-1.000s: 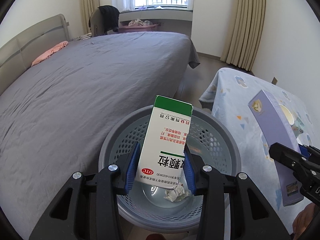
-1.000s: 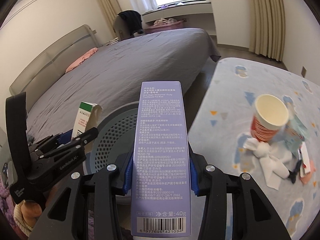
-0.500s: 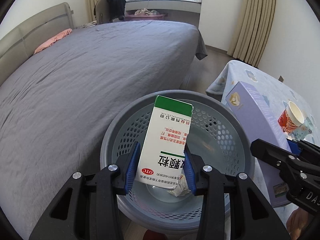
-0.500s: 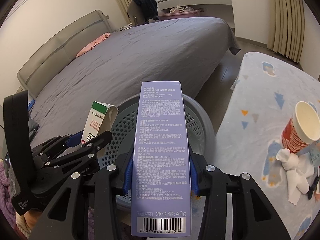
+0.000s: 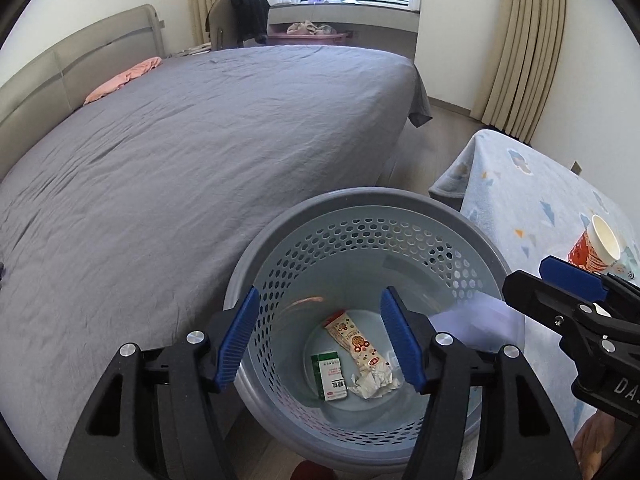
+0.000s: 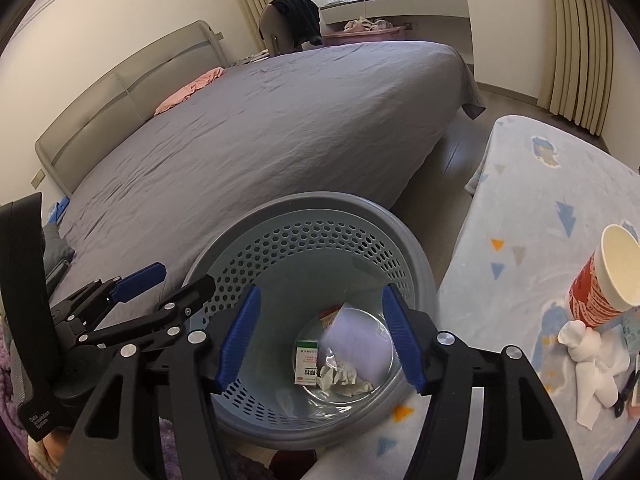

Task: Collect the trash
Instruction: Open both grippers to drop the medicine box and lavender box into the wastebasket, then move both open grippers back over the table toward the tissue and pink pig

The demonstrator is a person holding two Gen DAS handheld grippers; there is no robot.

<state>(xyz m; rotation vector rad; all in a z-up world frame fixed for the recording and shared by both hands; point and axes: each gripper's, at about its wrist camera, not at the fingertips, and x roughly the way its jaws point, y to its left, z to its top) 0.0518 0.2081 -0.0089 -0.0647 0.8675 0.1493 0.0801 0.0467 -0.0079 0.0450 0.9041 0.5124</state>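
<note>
A grey perforated trash basket [image 5: 372,208] stands on the floor between bed and table; it also shows in the right wrist view [image 6: 320,210]. My left gripper [image 5: 320,338] is open and empty above it. On the basket's floor lie the green-and-white medicine box [image 5: 330,376], a sachet [image 5: 354,338] and crumpled paper [image 5: 374,380]. My right gripper [image 6: 322,336] is open over the basket; the purple box [image 6: 354,344] is a blur falling inside, also blurred in the left wrist view [image 5: 472,320].
A grey bed [image 5: 180,140] lies to the left. At the right, a table with a blue patterned cloth [image 6: 532,208] holds a red-and-white paper cup [image 6: 604,276], white tissues [image 6: 592,360] and small litter. Curtains and a window are at the back.
Both grippers opened over the basket. The medicine box dropped from the left gripper to the basket floor. The purple box left the right gripper and is falling in.
</note>
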